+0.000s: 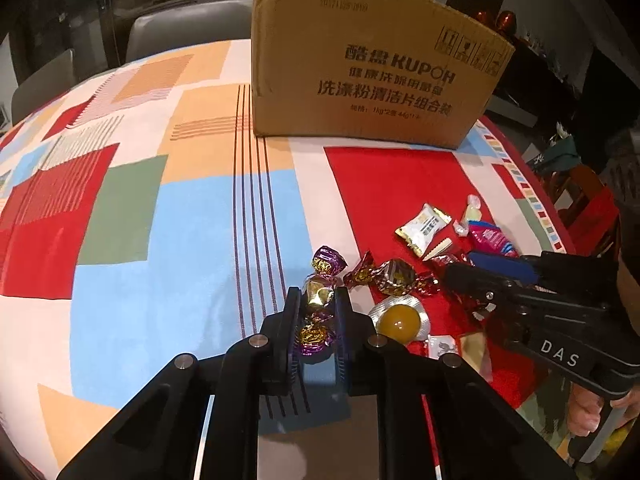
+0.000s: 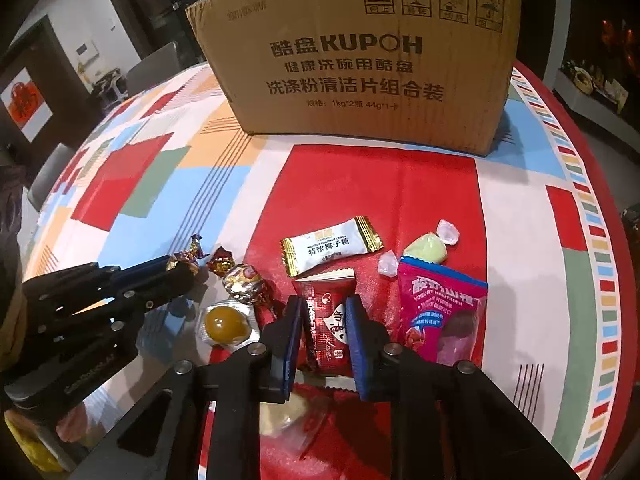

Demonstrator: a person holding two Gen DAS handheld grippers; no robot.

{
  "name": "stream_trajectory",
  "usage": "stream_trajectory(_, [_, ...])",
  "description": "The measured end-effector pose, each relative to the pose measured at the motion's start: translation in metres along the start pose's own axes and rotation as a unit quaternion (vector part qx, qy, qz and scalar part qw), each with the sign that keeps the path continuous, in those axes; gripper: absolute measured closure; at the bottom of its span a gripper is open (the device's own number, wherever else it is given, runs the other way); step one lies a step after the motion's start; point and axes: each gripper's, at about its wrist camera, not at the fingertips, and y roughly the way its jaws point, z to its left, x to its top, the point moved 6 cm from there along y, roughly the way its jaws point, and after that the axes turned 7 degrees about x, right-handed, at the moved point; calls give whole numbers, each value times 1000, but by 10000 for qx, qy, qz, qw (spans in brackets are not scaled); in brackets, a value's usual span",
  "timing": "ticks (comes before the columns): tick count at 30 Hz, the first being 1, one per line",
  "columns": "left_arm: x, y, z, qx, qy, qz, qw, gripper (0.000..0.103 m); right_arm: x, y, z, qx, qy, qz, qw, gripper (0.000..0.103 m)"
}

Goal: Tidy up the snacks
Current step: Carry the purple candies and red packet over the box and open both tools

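left wrist: close, angled down | right wrist: same | shared: sweets, cardboard box (image 1: 376, 64)

Dim room; grey chairs (image 1: 180, 28) behind table, patchwork tablecloth (image 1: 132, 184), dark cabinet (image 2: 160, 8), white wall (image 2: 80, 20).

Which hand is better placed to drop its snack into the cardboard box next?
Probably right. Its tool grips the red packet directly facing the box; the left tool, gripping a purple candy, sits off to its side.

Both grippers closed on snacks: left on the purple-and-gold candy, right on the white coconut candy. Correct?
Not quite. The right gripper is shut on the red sachet, as the right wrist view shows; the white coconut candy lies untouched beyond it. Left gripper does hold the purple-and-gold candy.
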Motion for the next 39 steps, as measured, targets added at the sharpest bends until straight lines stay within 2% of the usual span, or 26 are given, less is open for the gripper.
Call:
stream_trajectory(8, [14, -31, -5, -42, -55, -333, 9994, 86, 5, -29, 9, 168, -51, -373, 9992, 80])
stream_trajectory(19, [42, -83, -20, -194, -16, -939, 9954, 86, 34, -91, 25, 305, -247, -1218, 9918, 80])
stream_trajectory(29, [84, -133, -34, -201, 142, -1657, 9859, 86, 67, -144, 26, 298, -338, -1935, 9801, 80])
stream_trajectory(39, [133, -157, -38, -124, 161, -2152, 9764, 86, 111, -178, 18, 159, -460, -2418, 9691, 80])
